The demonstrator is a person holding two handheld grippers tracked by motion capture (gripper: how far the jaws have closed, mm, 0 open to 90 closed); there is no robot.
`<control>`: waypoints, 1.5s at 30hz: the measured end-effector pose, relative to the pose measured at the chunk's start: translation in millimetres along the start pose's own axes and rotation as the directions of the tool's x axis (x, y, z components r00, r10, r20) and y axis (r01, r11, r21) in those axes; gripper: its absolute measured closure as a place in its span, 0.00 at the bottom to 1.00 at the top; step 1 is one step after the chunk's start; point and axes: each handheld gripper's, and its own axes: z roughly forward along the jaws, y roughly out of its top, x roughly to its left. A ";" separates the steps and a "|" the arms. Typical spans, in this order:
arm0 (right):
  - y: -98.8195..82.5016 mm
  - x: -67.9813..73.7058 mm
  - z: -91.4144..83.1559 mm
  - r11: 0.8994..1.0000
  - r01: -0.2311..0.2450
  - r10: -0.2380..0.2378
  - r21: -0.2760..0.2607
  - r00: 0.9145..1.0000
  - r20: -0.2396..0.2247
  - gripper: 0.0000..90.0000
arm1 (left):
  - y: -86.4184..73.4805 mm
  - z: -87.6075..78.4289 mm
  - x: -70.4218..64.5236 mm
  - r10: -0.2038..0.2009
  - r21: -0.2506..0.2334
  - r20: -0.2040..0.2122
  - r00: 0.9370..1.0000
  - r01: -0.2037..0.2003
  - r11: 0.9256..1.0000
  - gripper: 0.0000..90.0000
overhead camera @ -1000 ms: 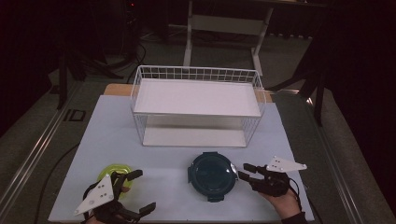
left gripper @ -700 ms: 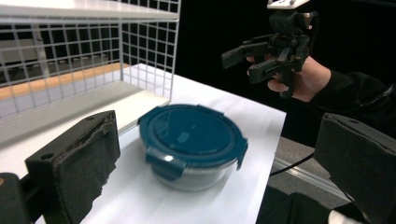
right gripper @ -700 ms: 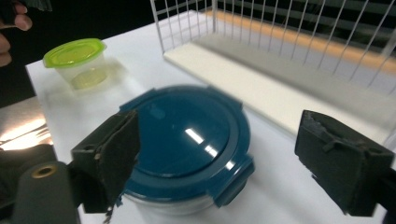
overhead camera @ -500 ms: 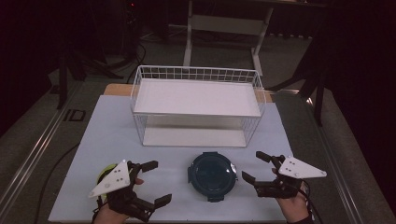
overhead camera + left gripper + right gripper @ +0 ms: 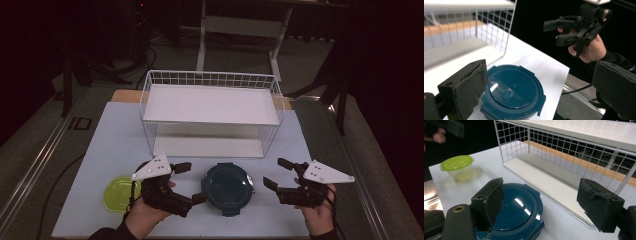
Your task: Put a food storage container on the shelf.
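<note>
left gripper [image 5: 191,182]: hovering lower left, jaws gaping, empty | right gripper [image 5: 274,173]: lower right, jaws just been opening, nothing between | teal container [image 5: 227,185]: sitting bottom centre on worktop [image 5: 115,145] (lid on), between both grippers

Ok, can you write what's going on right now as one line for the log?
left gripper: open, empty | right gripper: open, empty, jaws just opened | blue round lidded container: on table between them | green-lidded container: left of it
</note>
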 end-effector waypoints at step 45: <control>-55.3 -37.8 62.7 0.749 -0.537 0.601 0.388 0.797 -0.058 0.25 | -71.3 69.4 87.4 -0.642 0.293 -0.109 0.759 0.642 0.709 0.34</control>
